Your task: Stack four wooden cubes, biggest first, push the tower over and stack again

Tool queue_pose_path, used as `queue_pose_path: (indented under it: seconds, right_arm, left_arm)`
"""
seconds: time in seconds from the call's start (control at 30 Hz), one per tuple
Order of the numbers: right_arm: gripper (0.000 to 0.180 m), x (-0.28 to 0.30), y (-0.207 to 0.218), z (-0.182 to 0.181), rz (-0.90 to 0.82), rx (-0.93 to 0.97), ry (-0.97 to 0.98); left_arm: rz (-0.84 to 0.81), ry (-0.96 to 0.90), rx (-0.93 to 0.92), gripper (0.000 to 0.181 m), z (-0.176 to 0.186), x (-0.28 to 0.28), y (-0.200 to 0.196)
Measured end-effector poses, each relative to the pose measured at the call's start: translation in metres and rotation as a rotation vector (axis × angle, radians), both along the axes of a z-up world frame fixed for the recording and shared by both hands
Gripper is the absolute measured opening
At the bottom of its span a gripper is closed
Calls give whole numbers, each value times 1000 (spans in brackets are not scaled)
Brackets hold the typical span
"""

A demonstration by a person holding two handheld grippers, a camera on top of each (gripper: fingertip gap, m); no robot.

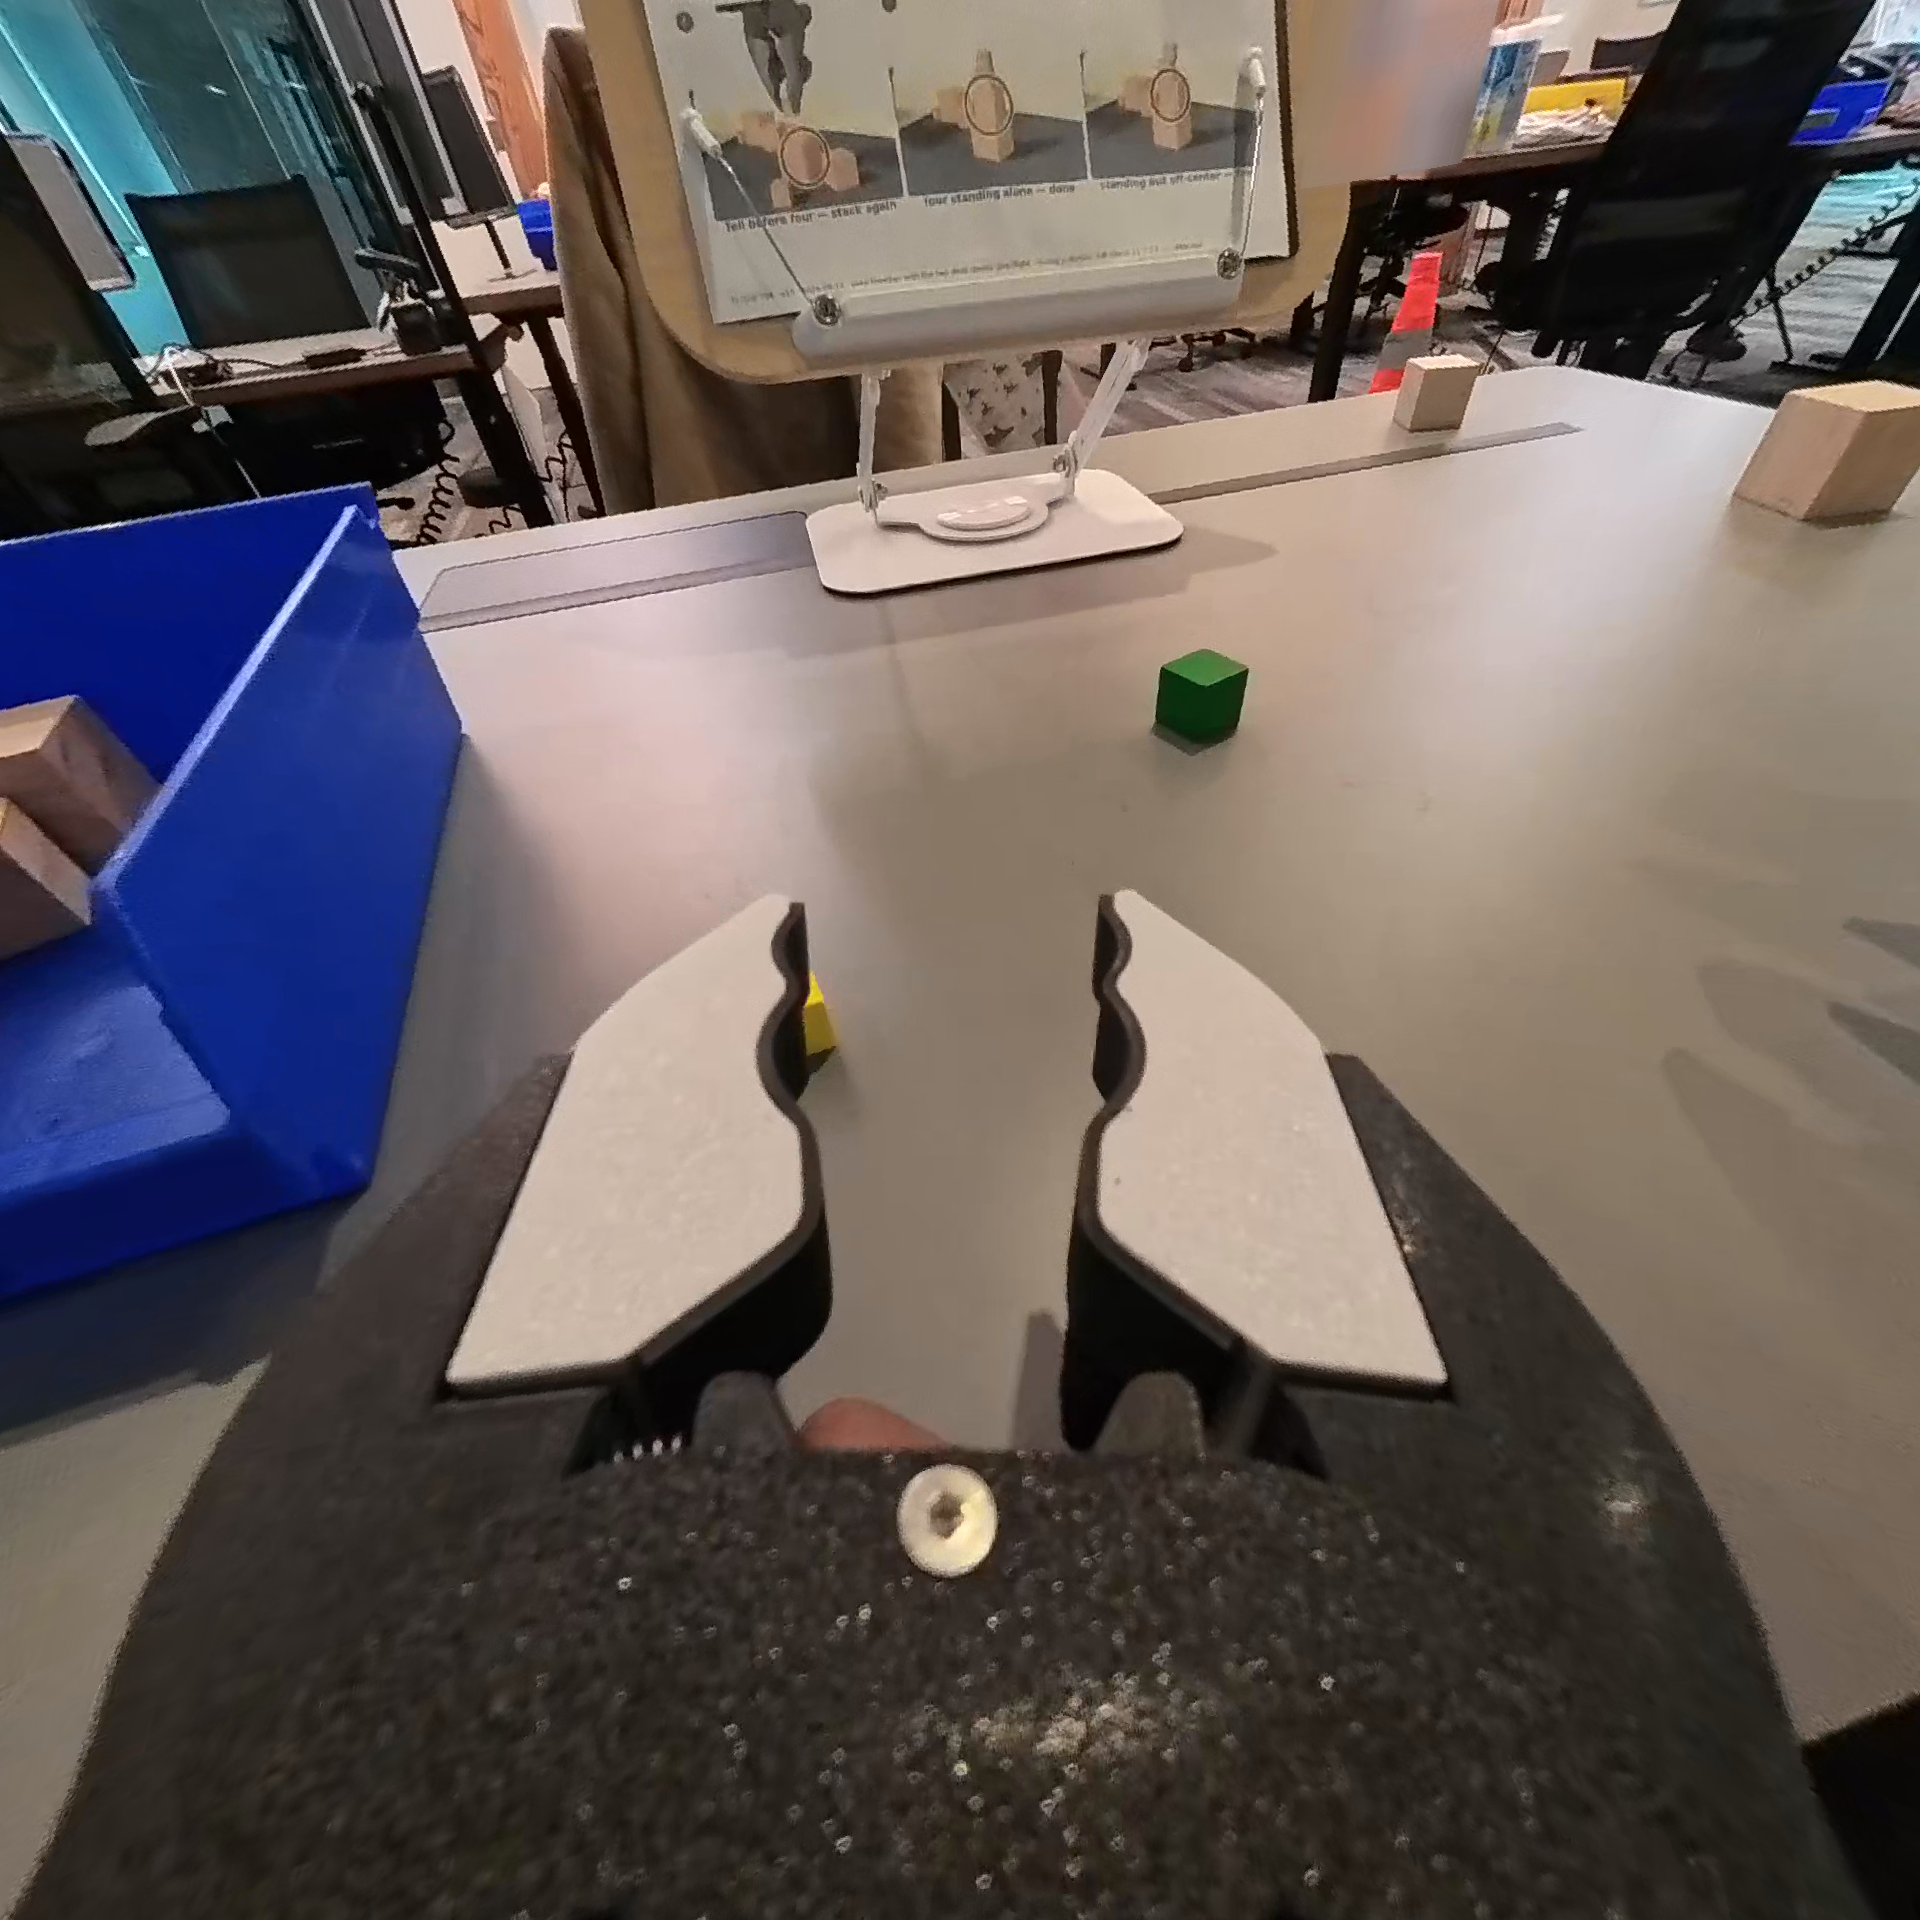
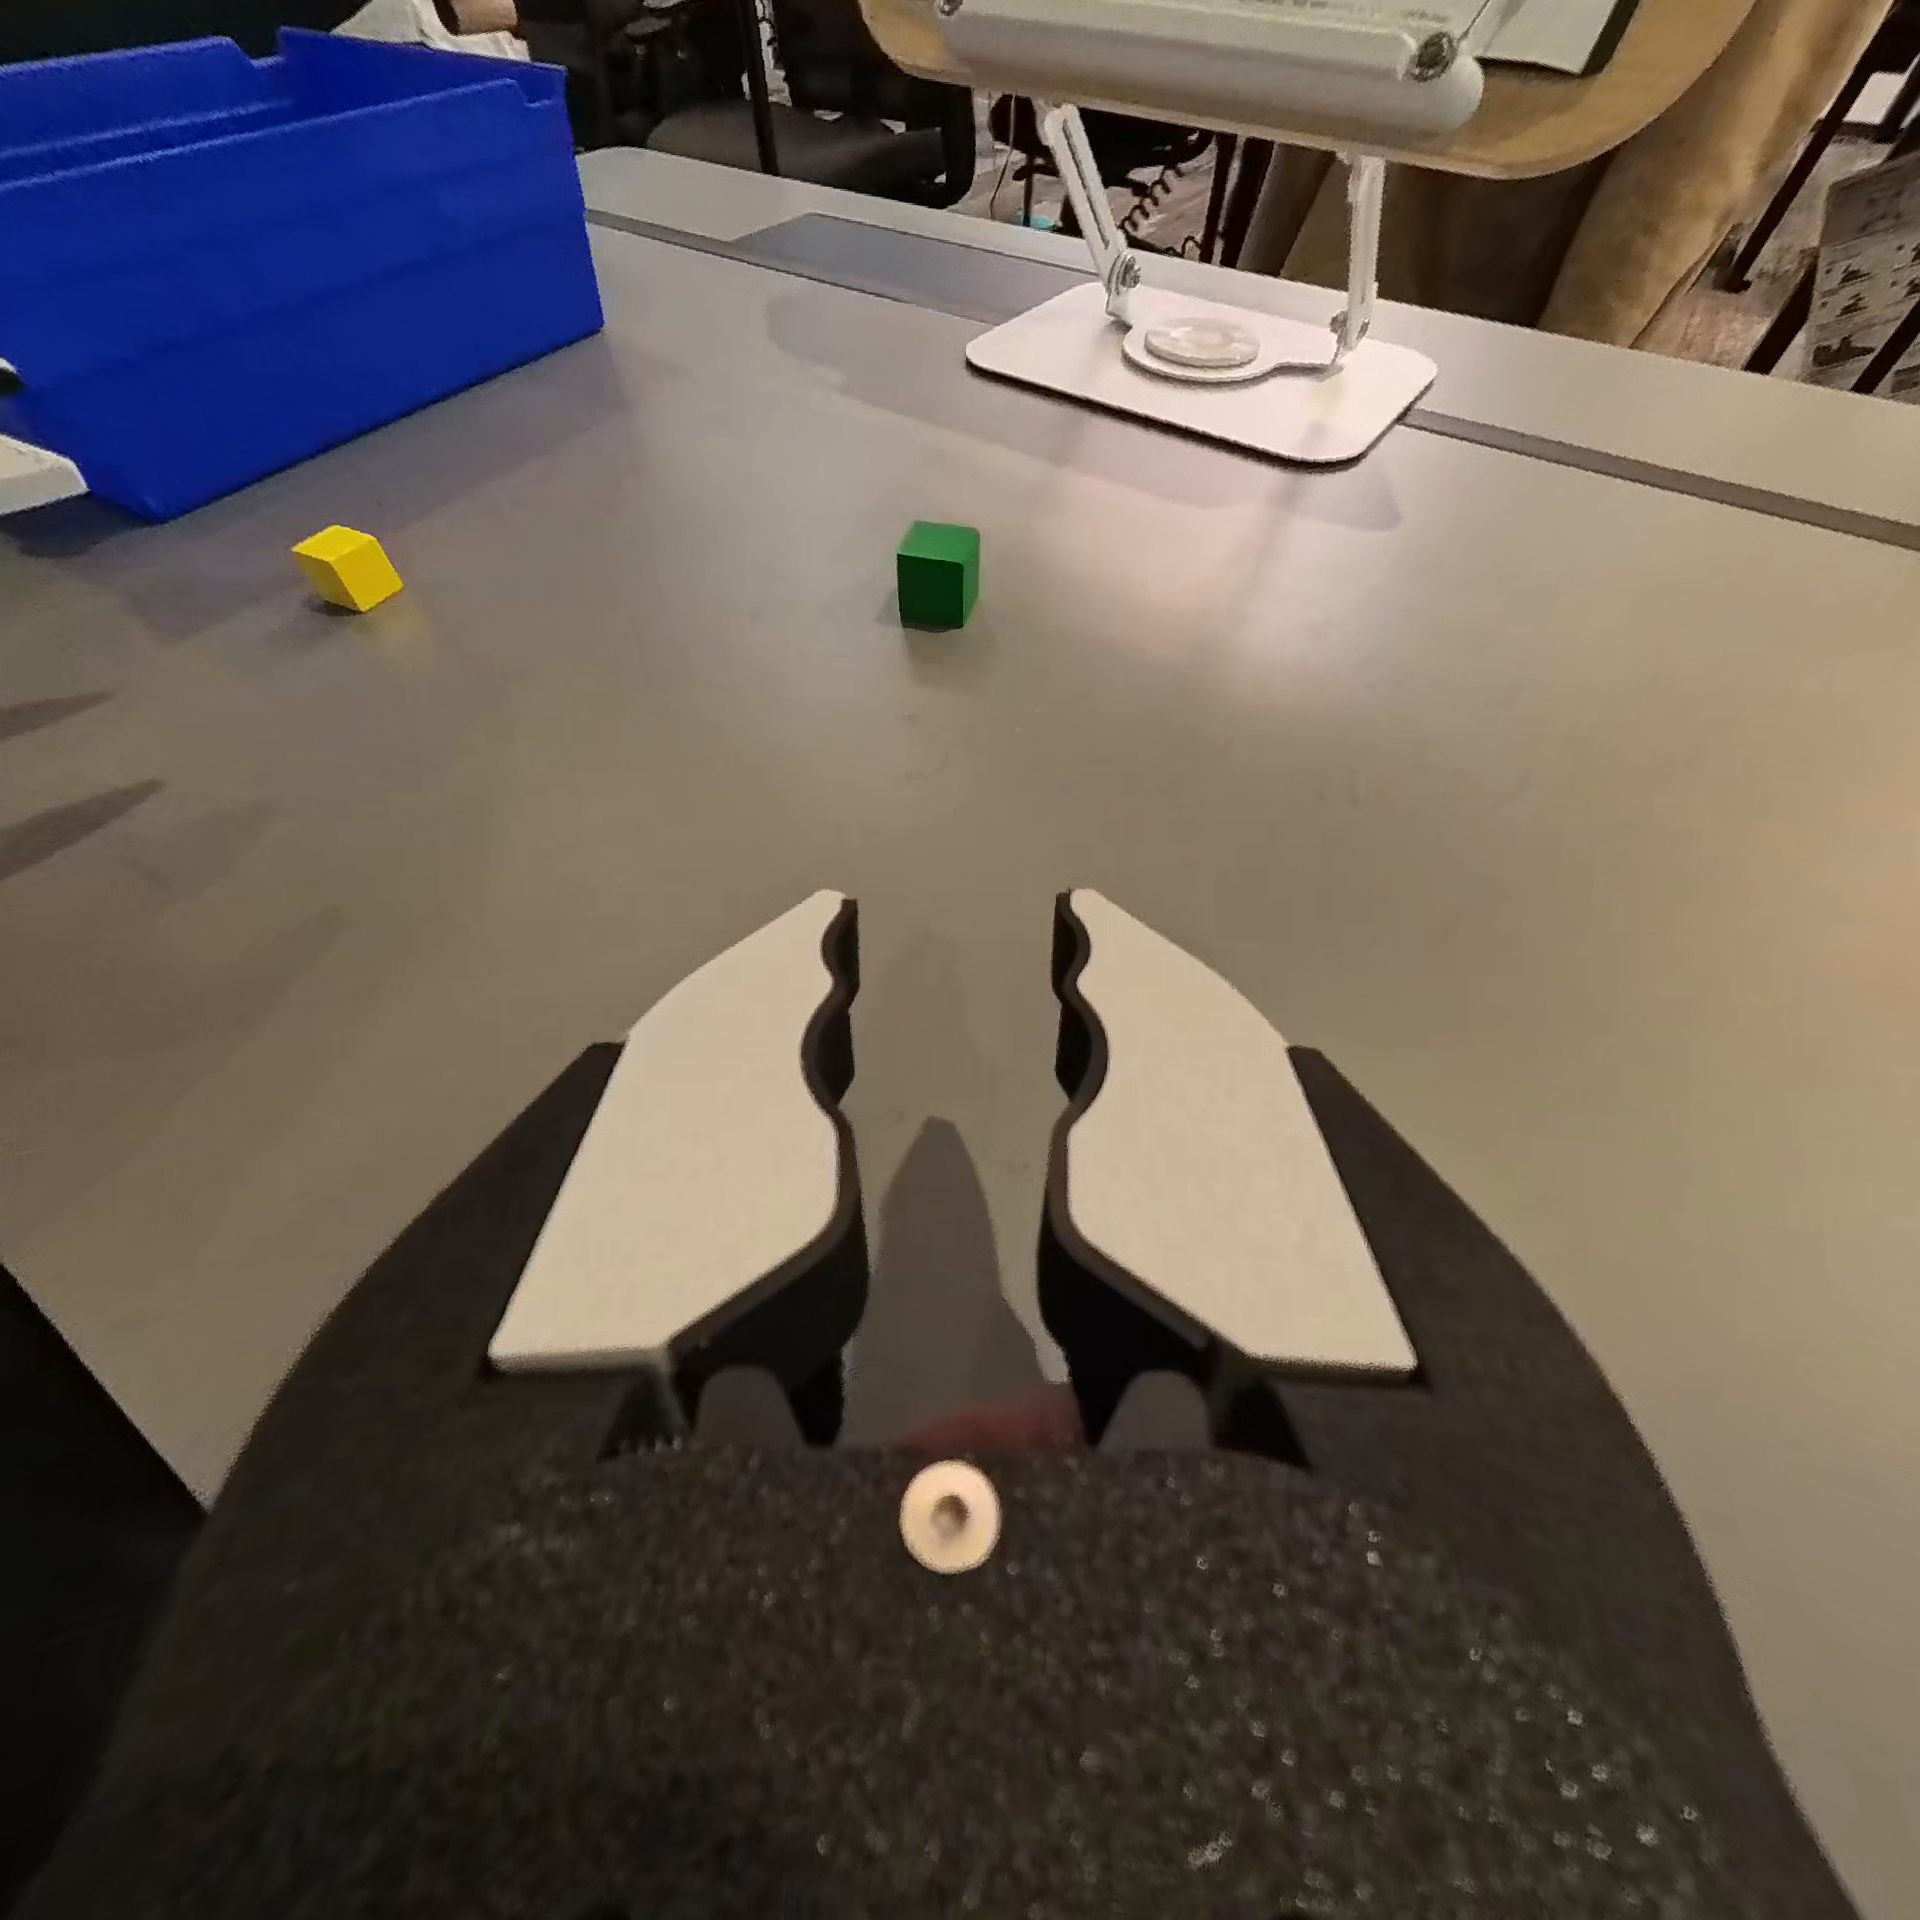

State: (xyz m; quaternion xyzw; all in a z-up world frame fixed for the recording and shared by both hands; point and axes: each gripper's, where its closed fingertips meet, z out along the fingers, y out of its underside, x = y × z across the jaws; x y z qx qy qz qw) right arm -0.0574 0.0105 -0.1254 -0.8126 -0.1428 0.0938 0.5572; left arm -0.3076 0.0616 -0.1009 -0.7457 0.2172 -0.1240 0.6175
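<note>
Cubes look light, stiff, smooth. I'd pinch the green cube (image 2: 937,575), right of the blue bin (image 2: 312,260), across opposite flat faces. Left gripper (image 1: 951,914) and right gripper (image 2: 956,904) gape empty.

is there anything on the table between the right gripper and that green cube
Nothing visible. The right gripper is open and points at the green cube across bare table. The yellow cube lies off to the left, out of the path.

The grey table (image 2: 1351,831) is evenly lit from overhead, soft glare is seen near the stand base (image 2: 1205,364), straight edges are bowed by wide-angle distortion, and the foreground is slightly blurred.
</note>
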Motion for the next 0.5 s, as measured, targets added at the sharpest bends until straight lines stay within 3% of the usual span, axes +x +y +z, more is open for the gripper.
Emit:
queue_pose_path:
  seconds: [0.37, 0.5]
  right_arm:
    - [35, 3, 2, -2, -47, 0, -55]
    - [36, 34, 3, 10, -179, 63, -112]
  left_arm:
    - [-29, 21, 6, 53, -1, 2, -6]
    - [-53, 0, -18, 53, 0, 7, -11]
